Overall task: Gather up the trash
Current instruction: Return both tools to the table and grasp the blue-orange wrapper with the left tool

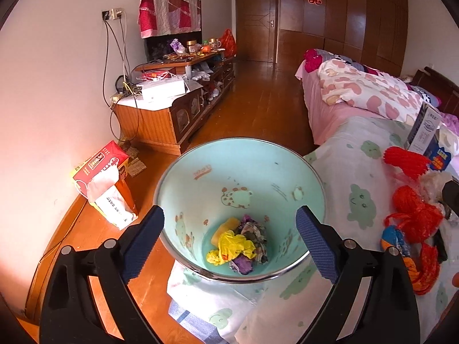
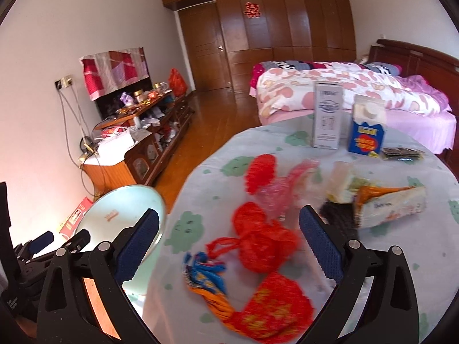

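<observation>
The job stood partly done. The pale green bin (image 1: 241, 189) already held a small heap at its bottom — a crumpled yellow wrapper (image 1: 233, 246), a purple scrap (image 1: 243, 266) and a wad of patterned paper (image 1: 254, 233) — so several pieces had gone in. In the left wrist view the left gripper (image 1: 229, 246) hung over the bin's mouth with its jaws spread wide and nothing between the pads; the rubbish below lay loose on the bin floor, well apart from them.

More remained than had been cleared. On the table (image 2: 200, 223), covered in a cloth with green blobs, the right gripper (image 2: 229, 246) also stood wide and empty, pointed at a cluster of litter: a knotted red plastic bag (image 2: 264, 243) between the jaws but untouched, a red patterned packet (image 2: 272, 312) at six o'clock from it, a blue and orange wrapper (image 2: 205, 275) at about eight o'clock, a red net (image 2: 261, 172) at twelve o'clock with a pink film bag (image 2: 287, 186) just beside it. At two o'clock lay a torn tissue pack (image 2: 396, 206). Whether the grey carton (image 2: 327, 117) and the blue carton (image 2: 365, 132), both upright at the far edge, counted as trash could not be told.

The bin sat at nine o'clock from the litter, beside the table's edge — a short carry for each piece.
</observation>
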### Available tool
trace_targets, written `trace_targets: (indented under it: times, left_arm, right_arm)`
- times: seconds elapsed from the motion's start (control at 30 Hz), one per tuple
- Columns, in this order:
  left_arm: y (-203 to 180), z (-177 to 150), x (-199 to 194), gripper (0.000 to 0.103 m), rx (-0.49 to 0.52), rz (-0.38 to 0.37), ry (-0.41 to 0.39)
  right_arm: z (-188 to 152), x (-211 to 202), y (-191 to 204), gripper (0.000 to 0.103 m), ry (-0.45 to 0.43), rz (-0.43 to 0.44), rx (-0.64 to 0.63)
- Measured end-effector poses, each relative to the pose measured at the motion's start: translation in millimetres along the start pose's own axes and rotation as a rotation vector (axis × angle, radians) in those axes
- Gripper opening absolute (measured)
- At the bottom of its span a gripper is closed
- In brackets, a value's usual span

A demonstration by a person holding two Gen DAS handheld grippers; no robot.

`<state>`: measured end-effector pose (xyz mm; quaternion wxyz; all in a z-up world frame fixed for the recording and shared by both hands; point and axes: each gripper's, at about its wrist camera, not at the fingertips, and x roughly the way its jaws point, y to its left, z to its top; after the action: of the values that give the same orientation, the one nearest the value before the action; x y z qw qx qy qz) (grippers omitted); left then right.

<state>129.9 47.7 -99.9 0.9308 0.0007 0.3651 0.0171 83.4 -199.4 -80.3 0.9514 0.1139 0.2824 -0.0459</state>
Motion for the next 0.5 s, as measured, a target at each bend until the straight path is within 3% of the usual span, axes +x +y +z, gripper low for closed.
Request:
trace_targets:
  times: [0.5]
  left_arm:
    - [-65,-29,-17,0.091,0.110,-0.165,0.023]
  right_arm:
    - [-19,-39,-111,0.096,0.012,-0.145,0.135]
